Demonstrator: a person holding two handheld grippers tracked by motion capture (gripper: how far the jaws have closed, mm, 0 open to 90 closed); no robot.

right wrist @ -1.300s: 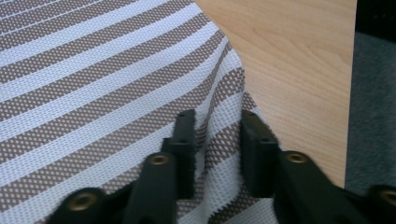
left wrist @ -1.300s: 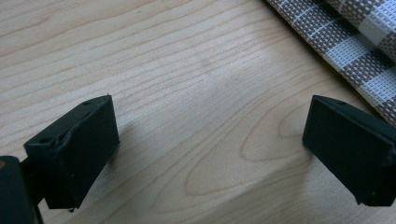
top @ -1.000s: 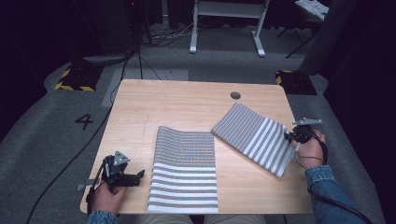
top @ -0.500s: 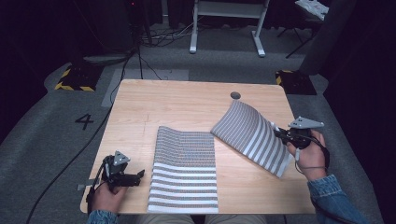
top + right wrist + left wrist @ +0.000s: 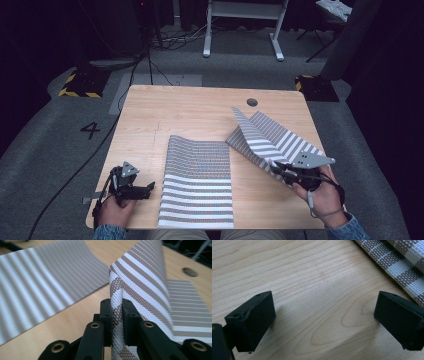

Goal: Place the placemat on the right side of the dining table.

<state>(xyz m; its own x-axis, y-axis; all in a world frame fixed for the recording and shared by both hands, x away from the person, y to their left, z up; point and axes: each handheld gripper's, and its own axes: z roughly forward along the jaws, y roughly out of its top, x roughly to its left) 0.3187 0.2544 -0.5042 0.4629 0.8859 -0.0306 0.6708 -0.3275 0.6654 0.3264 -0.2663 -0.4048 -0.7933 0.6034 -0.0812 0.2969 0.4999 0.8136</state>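
Two striped brown-and-white woven placemats lie on the wooden table [image 5: 190, 112]. One placemat [image 5: 197, 182] is flat at the centre front. The other placemat [image 5: 270, 137] at the right is lifted by a corner and stands partly folded up. My right gripper [image 5: 281, 171] is shut on that raised corner; in the right gripper view its fingertips [image 5: 116, 315] pinch the woven edge [image 5: 135, 277]. My left gripper [image 5: 147, 189] rests open on bare wood at the front left, just left of the flat placemat. Its jaws stand wide apart [image 5: 324, 315] with a placemat edge [image 5: 402, 262] beyond them.
A round cable hole [image 5: 252, 102] sits near the table's far right edge. A cable [image 5: 95, 150] trails off the left side over grey carpet. A white frame stand [image 5: 242, 25] and black-yellow floor markers [image 5: 80, 82] lie beyond the table.
The right gripper has lifted the right placemat's corner and drawn it toward the front, so the mat folds upward. The left gripper has stayed put.
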